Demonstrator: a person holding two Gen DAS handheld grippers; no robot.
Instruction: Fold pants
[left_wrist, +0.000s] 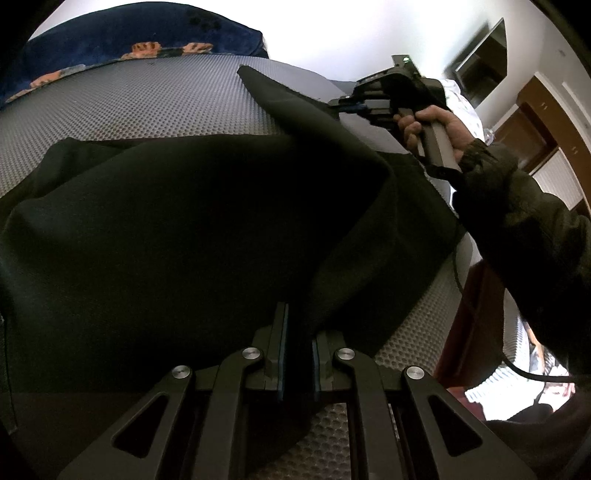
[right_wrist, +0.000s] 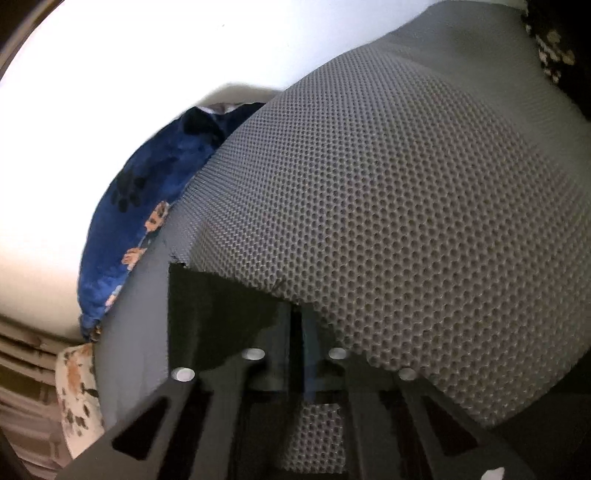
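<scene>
The dark pants (left_wrist: 177, 236) lie spread over a grey honeycomb mat (left_wrist: 147, 107). My left gripper (left_wrist: 299, 332) is shut on a fold of the pants at their near edge. My right gripper (left_wrist: 341, 107), held in a hand, is shut on the far end of a pant leg and holds it raised over the mat. In the right wrist view the right gripper (right_wrist: 297, 332) pinches a dark corner of the pants (right_wrist: 210, 299) above the mat (right_wrist: 388, 206).
A blue blanket (left_wrist: 110, 40) with orange paw prints lies at the mat's far edge and shows in the right wrist view (right_wrist: 147, 206). A wooden cabinet (left_wrist: 546, 122) and a wall screen (left_wrist: 484, 59) stand to the right. A cable (left_wrist: 517, 365) hangs from the arm.
</scene>
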